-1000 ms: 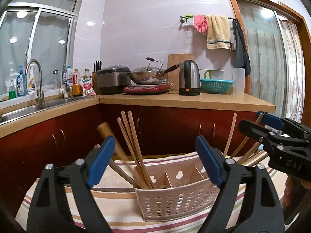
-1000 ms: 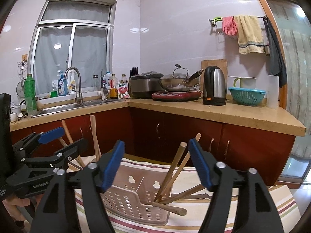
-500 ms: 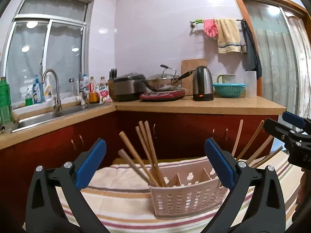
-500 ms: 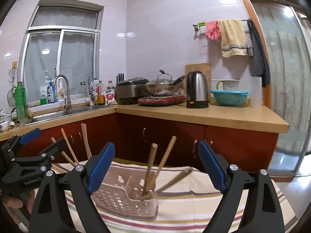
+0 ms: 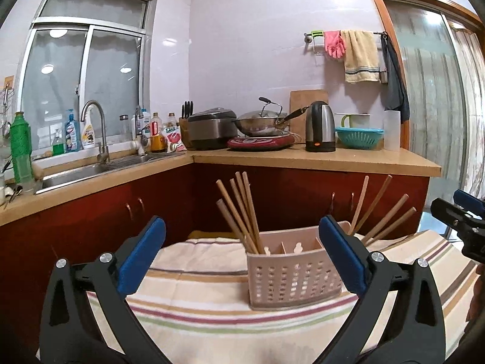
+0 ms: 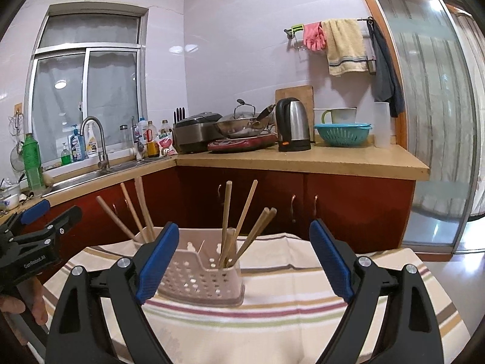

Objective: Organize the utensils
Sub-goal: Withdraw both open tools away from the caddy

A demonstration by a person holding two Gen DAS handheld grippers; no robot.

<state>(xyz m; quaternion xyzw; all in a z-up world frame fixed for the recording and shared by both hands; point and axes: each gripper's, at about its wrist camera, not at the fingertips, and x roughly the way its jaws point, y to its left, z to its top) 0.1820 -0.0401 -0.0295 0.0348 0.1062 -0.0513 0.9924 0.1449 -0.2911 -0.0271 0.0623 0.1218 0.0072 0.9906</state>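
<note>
A beige perforated utensil caddy stands upright on a striped cloth. Several wooden chopsticks lean in its left compartment and several more in its right one. My left gripper is open and empty, a little back from the caddy. In the right wrist view the caddy shows with chopsticks in the near compartment and others in the far one. My right gripper is open and empty, apart from it.
The striped cloth covers a small table. Behind are red cabinets and a counter with a kettle, wok and rice cooker; a sink is at the left. The other gripper shows at each view's edge.
Both grippers have drawn back and up from the caddy, still open. The caddy now stands upright, and the chopsticks on the right that lay low now stand in it.
</note>
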